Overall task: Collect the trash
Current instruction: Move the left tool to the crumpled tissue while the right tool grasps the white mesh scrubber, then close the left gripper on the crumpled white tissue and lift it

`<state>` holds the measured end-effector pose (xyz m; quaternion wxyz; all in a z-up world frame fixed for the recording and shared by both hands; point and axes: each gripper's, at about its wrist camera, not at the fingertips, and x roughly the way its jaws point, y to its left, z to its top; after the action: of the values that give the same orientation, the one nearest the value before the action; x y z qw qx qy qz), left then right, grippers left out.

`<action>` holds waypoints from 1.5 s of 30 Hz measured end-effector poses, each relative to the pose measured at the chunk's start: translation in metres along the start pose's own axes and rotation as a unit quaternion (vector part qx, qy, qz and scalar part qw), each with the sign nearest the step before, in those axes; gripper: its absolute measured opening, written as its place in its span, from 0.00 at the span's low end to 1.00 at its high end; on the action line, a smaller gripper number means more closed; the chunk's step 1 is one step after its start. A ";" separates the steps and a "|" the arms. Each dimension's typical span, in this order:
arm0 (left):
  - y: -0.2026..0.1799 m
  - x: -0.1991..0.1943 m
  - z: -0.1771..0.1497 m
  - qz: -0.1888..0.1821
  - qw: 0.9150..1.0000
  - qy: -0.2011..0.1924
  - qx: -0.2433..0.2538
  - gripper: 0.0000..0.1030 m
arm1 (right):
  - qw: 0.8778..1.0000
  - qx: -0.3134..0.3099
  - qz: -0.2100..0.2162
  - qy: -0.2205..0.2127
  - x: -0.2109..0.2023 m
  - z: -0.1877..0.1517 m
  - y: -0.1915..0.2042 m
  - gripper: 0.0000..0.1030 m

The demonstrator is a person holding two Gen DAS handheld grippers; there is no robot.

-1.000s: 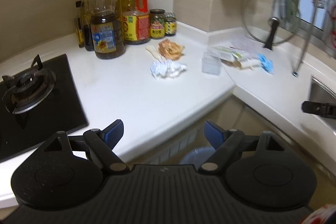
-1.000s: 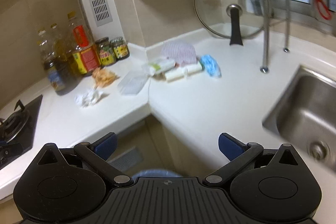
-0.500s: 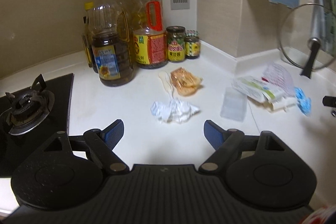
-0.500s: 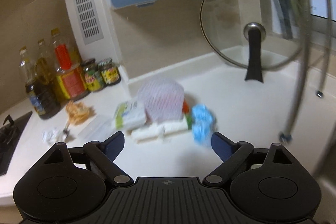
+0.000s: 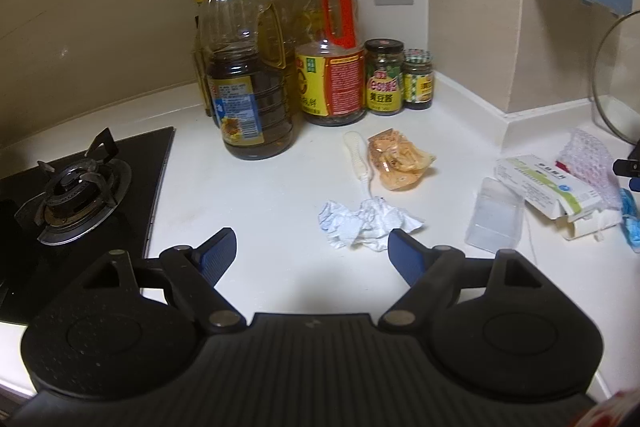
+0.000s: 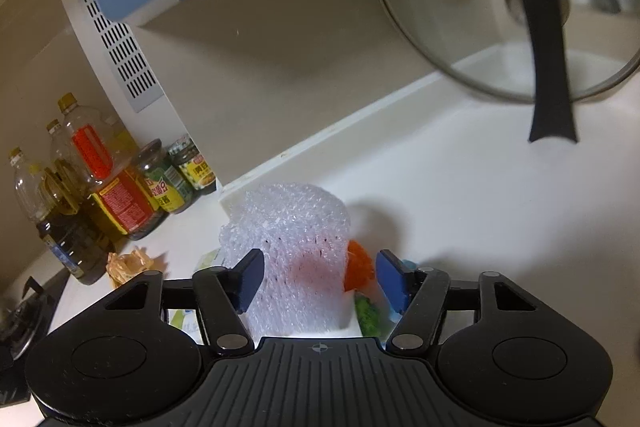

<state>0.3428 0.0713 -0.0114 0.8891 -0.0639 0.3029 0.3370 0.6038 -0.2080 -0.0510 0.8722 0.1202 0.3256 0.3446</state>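
Both grippers moved closer | right gripper fingers spread around bubble wrap | left gripper fingers spread before crumpled tissue

right claw spread | straddling bubble wrap | countertop

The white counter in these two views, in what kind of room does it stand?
Most likely a home kitchen: a black gas stove burner is set in the white counter, tall clear cooking-oil bottles stand by the wall, and a round glass pot lid leans there.
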 end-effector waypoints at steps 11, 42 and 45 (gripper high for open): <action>-0.004 0.009 0.000 -0.001 1.000 0.007 0.006 0.79 | 1.000 0.006 0.025 -0.002 0.007 -0.003 -0.001 0.11; -0.029 0.122 0.001 -0.139 0.981 0.018 0.132 0.68 | 0.990 0.048 -0.060 -0.117 -0.104 -0.011 0.015 0.08; -0.029 0.133 -0.001 -0.145 0.979 0.027 0.139 0.59 | 0.989 0.055 -0.068 -0.115 -0.107 -0.016 0.016 0.08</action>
<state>0.4395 0.1234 -0.0924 0.9201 0.0079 0.3585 0.1576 0.5256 -0.2691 -0.0041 0.9173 0.1847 0.2485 0.2503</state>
